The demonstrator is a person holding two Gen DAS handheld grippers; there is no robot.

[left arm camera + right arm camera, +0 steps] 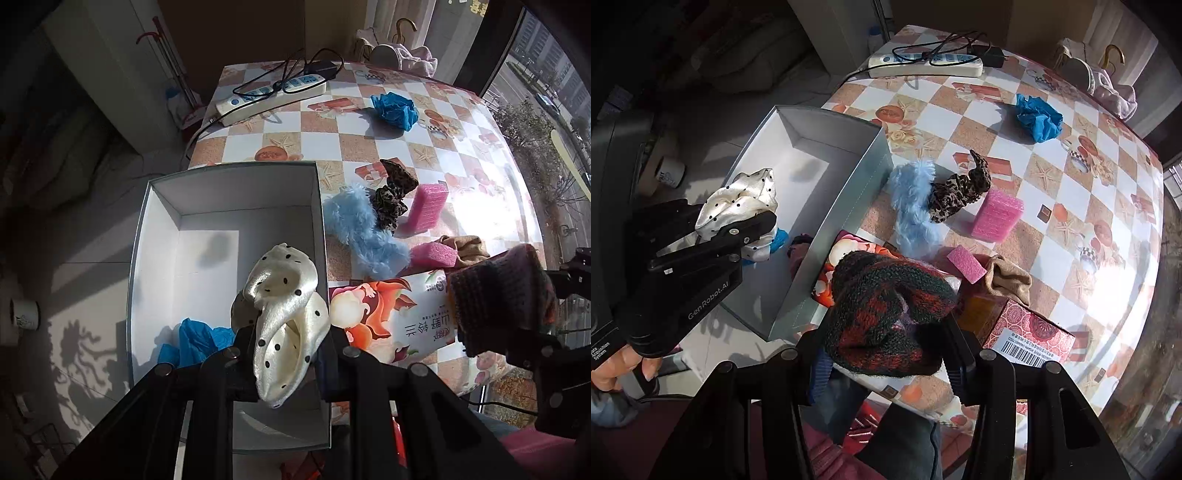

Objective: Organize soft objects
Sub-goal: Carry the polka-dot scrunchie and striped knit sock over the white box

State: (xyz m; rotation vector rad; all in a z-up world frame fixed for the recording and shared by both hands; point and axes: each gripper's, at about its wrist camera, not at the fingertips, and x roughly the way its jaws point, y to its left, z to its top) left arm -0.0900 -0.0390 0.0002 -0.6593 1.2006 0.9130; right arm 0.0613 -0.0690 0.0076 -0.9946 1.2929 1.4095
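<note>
My left gripper (286, 350) is shut on a cream satin scrunchie with black dots (284, 314) and holds it over the near end of the open white box (229, 195); it also shows in the right wrist view (738, 203). A blue crumpled item (195, 341) lies inside the box. My right gripper (886, 354) is shut on a dark red-and-green knitted piece (886, 310), held over the table's near edge beside the box (849, 177). On the table lie a fluffy light-blue scrunchie (912, 206), a leopard scrunchie (960, 188), two pink sponges (997, 216) and a tan cloth (1008, 280).
A blue crumpled item (1039, 116) lies farther back on the checkered table (1071, 221). A power strip with cables (923, 62) sits at the far edge. A printed packet (388, 317) and a red patterned carton (1027, 332) lie near the front. The floor drops away left of the box.
</note>
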